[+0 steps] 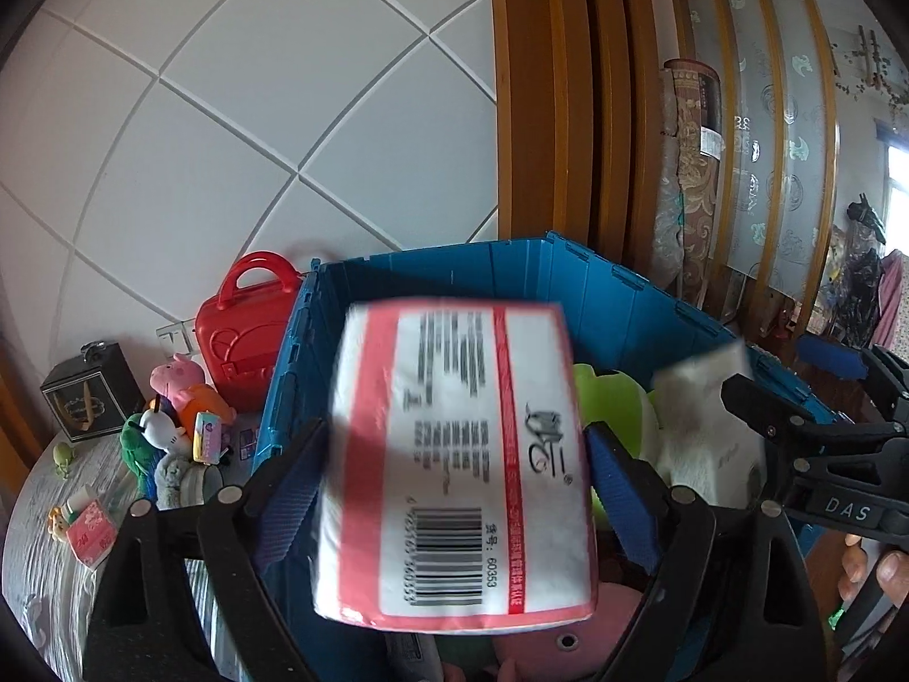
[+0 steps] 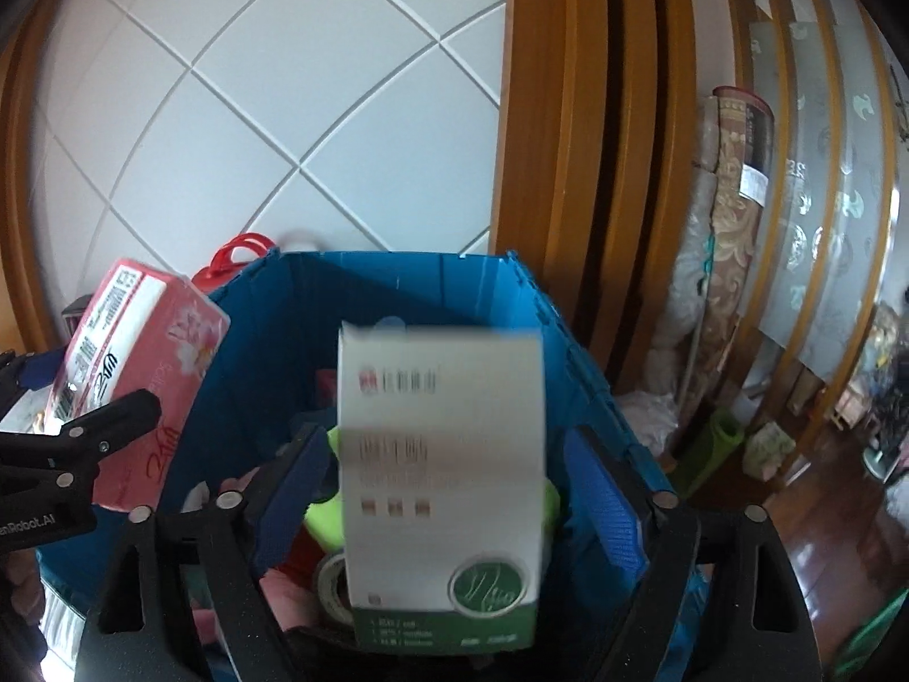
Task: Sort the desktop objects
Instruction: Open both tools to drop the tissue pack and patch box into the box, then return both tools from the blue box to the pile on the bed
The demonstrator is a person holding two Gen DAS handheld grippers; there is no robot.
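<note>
Both grippers hang over the blue crate, each with something between its fingers. In the left wrist view, the left gripper has a pink-and-white tissue pack between its blue pads; both pads appear to stand slightly off the pack's sides, and the pack is blurred, so I cannot tell whether it is clamped or already let go. In the right wrist view, the right gripper frames a white box with a green base; here the pads are clearly apart from the box, so the jaws look spread, and the blurred box seems to be dropping into the crate.

The crate already holds soft toys, a green one and a pink one among them, plus a roll of tape. The risk I judge greatest: both items landing together on that uneven heap and bouncing or sliding over the crate's rim. The two grippers are also close above the crate, so they could knock together. More toys and a red case wait left of the crate
</note>
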